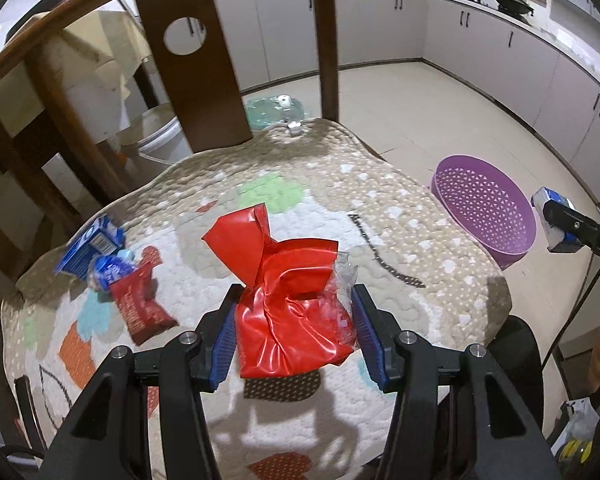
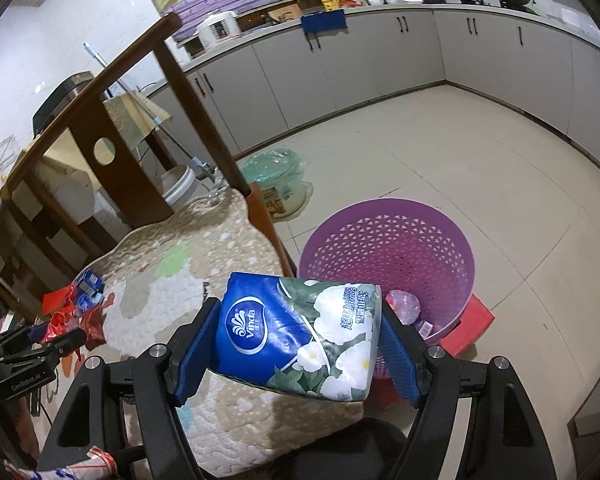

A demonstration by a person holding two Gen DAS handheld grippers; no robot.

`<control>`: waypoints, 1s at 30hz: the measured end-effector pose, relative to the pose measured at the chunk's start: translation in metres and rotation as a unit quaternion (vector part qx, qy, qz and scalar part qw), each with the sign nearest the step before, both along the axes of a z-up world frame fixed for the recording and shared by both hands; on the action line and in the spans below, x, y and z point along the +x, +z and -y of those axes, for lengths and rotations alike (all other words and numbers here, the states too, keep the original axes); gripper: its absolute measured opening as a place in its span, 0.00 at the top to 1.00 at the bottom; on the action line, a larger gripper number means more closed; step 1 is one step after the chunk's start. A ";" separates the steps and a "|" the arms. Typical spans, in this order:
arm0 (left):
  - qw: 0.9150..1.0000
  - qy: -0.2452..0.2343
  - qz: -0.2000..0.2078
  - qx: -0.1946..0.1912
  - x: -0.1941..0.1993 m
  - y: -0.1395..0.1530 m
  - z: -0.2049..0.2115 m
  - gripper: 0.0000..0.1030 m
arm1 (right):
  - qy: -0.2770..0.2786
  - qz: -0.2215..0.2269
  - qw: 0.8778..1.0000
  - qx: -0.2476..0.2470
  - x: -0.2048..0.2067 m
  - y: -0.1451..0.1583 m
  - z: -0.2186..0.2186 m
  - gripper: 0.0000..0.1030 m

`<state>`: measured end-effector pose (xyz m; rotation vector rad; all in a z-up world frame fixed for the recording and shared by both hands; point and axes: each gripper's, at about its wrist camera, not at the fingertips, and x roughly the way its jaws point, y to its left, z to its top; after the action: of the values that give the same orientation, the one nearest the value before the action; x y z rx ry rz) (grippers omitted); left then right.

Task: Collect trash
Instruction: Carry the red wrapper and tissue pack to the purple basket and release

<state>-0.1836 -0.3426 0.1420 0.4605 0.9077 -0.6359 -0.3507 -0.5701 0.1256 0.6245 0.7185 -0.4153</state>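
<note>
Left wrist view: left gripper [image 1: 294,322] pinches a red plastic bag [image 1: 288,312] above the quilted chair cushion [image 1: 380,216], lifted clear for carrying; more wrappers [image 1: 140,304] lie at the cushion's left.
Right wrist view: right gripper [image 2: 296,342] clamps a tissue pack [image 2: 300,336] just beside the purple basket [image 2: 388,240], presumably for dropping in.

A quilted patterned cushion [image 1: 380,200] covers the chair seat; a blue carton [image 1: 90,246] and dark red wrapper [image 1: 142,306] lie on it; a purple basket [image 1: 496,236] stands on the tiled floor [image 1: 440,112].
</note>
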 end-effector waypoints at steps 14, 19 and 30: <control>0.999 -0.026 -0.014 0.013 -0.002 -0.009 0.034 0.49 | -0.021 -0.002 1.000 0.016 -0.007 -0.012 0.022 0.23; 0.999 -0.043 -0.014 0.016 -0.004 -0.010 0.052 0.49 | -0.029 -0.003 0.999 0.020 -0.011 -0.016 0.028 0.23; 0.996 -0.086 -0.020 0.003 -0.001 -0.010 0.112 0.49 | -0.044 -0.007 0.999 0.022 -0.018 -0.024 0.047 0.23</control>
<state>-0.1848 -0.4541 0.1323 0.5361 0.9142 -0.8025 -0.3686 -0.6172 0.1012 0.6970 0.7163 -0.4854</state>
